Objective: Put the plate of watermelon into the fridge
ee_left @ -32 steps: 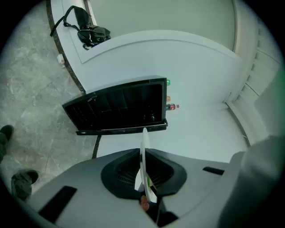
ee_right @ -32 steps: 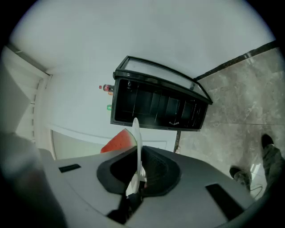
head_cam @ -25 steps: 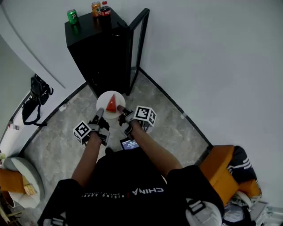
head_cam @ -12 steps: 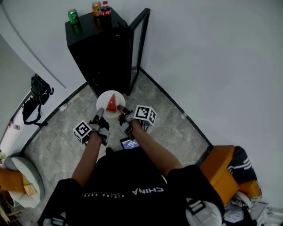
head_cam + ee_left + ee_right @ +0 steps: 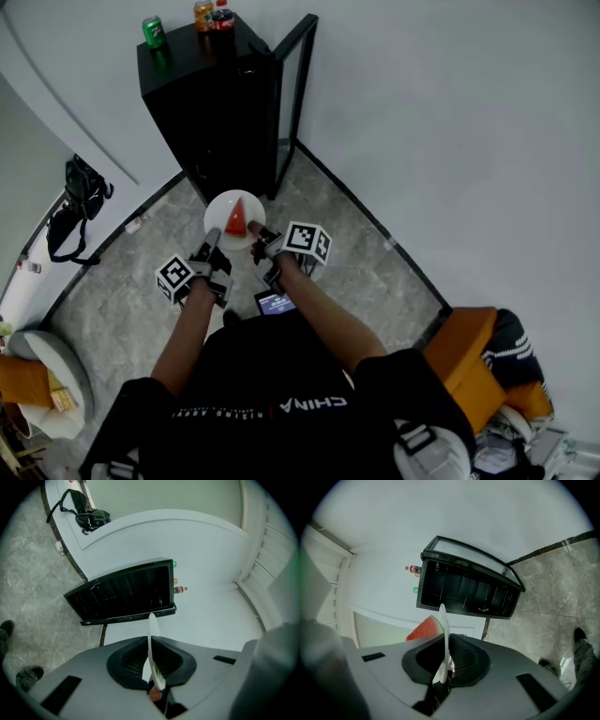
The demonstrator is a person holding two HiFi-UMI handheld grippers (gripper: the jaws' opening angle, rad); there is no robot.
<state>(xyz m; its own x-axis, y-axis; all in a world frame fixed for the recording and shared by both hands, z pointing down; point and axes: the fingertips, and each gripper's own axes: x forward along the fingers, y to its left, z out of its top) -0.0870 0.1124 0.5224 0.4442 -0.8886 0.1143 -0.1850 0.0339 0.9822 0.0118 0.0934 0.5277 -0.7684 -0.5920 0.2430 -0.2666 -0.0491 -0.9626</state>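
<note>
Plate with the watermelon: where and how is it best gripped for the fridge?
By its thin rim, at two spots on the near edge, from the person's side, as the left gripper and right gripper have it. The plate is flat and shallow, with the watermelon slice in its middle, so rim grips on both sides should keep it level.

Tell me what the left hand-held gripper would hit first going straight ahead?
Probably the open tall black fridge: the left hand-held gripper, shut on the round white plate, points into it. Nothing else shows between; depth is unclear.
</note>
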